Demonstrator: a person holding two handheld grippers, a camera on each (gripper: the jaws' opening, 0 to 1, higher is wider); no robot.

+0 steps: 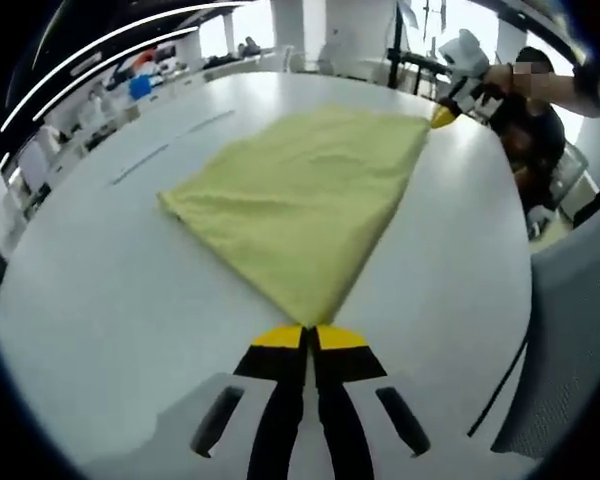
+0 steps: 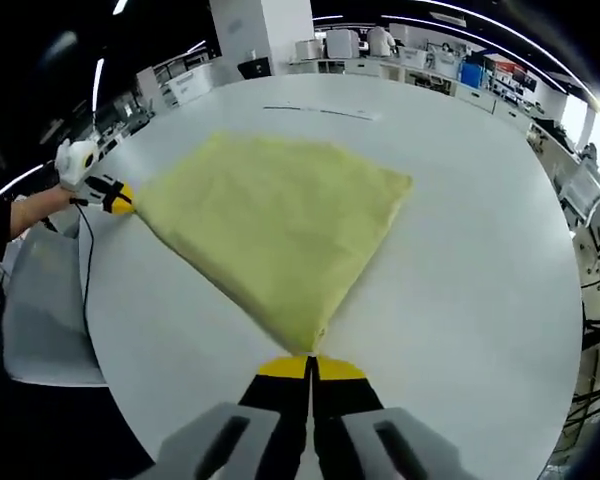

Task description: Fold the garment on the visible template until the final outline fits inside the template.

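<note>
White table (image 1: pixel 110 300) left bare from 7 to 11 o'clock around garment (image 1: pixel 300 200) — passage blocked nowhere there.

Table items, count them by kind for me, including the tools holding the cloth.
Yellow garment: 1
Grippers, left tool and right tool, each shut on a garment corner: 2
White table: 1
Total: 4
</note>
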